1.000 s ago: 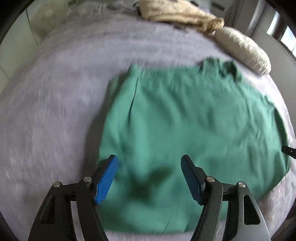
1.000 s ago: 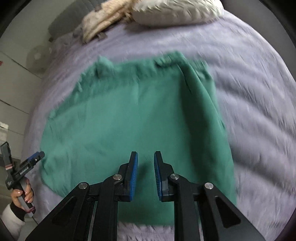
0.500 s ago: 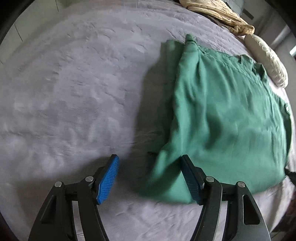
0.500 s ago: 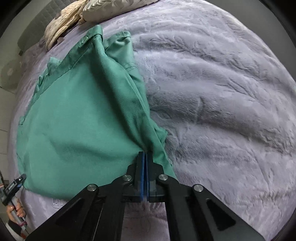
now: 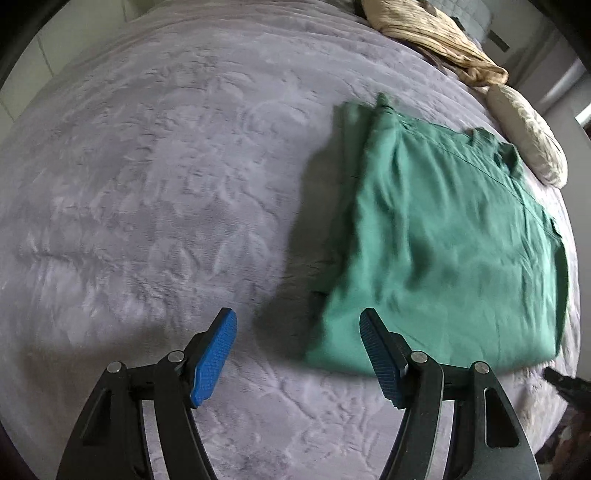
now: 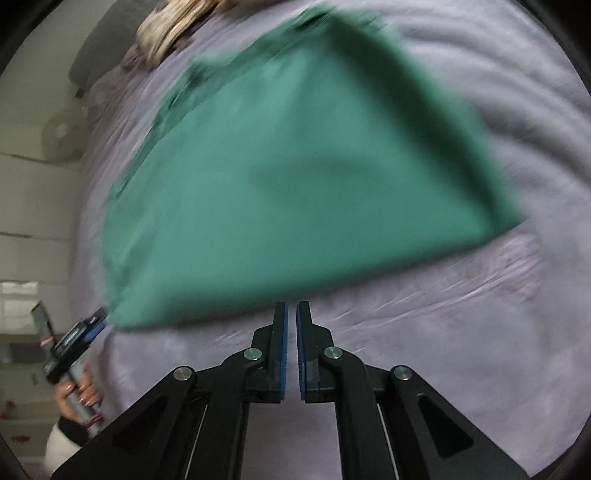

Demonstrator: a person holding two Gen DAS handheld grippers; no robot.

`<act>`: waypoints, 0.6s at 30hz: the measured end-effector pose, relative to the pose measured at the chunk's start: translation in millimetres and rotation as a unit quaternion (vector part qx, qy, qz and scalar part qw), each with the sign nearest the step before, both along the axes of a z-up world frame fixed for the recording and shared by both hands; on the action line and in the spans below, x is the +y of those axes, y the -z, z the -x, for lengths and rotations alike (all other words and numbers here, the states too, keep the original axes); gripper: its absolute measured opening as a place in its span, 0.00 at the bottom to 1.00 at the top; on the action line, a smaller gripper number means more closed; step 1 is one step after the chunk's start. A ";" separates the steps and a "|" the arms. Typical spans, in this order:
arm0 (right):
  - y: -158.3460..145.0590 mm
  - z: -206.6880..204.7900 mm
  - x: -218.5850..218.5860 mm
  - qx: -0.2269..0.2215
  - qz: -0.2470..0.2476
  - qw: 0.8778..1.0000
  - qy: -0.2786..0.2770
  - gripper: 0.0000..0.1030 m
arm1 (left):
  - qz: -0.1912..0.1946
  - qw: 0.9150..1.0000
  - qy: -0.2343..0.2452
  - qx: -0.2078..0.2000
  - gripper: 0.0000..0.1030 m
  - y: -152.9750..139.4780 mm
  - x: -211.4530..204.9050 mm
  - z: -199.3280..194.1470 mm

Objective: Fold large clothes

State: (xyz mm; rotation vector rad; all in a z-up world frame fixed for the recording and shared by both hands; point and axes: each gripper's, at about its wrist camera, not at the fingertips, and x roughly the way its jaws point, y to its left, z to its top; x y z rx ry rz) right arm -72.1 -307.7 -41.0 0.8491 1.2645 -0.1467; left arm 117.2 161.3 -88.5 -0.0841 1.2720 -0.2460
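My left tool (image 5: 297,349) is spread wide, its blue pads (image 5: 214,356) hanging just above the grey bed cover (image 5: 147,184) at the near left corner of the green shirt (image 5: 436,236). I hold it open like that so the corner can slide between the pads when I go down for it; at this moment nothing is in it, and the right pad only overlaps the shirt's near edge in the picture. I cannot tell if it touches the cloth.

My right tool (image 6: 291,347) is nearly closed, with a thin slit between the pads and no cloth in them. It sits over the bare cover, just short of the shirt's (image 6: 295,177) near hem. The right view is smeared with motion blur, so fine detail of the hem is lost.

The shirt lies flat on the bed, already narrowed: its left side is doubled over into a long ridge running from collar end to hem, and it casts a shadow on the cover. The collar points toward the pillow (image 5: 528,136) and a tan blanket (image 5: 436,33) at the head of the bed, well apart from my work.

I judge the next fold brings the hem up toward the collar, so both tools need the near corners.
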 end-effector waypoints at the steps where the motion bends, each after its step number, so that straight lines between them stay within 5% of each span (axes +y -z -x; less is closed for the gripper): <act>1: 2.9 -3.9 14.0 0.002 -0.009 1.000 -0.011 0.05 | -0.003 1.000 0.005 -0.001 0.68 0.5 -6.7 -1.5; 10: 23.2 -44.0 79.4 0.024 -0.064 0.997 -0.031 0.06 | -0.034 0.999 0.036 0.014 0.69 8.9 -10.0 10.2; 12: 22.0 -50.8 92.9 0.020 -0.062 0.997 -0.045 0.06 | -0.030 0.999 0.029 0.011 0.86 8.7 -3.2 11.8; 14: 17.5 -59.7 108.5 0.012 -0.058 0.996 -0.061 0.09 | -0.026 1.000 0.009 -0.010 0.92 5.1 9.2 13.2; 15: 14.6 -65.8 113.8 0.007 -0.057 0.996 -0.069 0.14 | -0.027 0.999 0.001 -0.019 0.92 3.7 13.9 12.6; 17: 7.2 -81.6 127.1 -0.004 -0.046 0.996 -0.082 0.64 | -0.025 0.999 -0.012 -0.023 0.92 3.7 24.9 10.6; 18: 4.0 -89.2 133.4 -0.015 -0.041 0.995 -0.087 0.73 | -0.023 0.999 -0.017 -0.019 0.92 5.8 28.8 8.6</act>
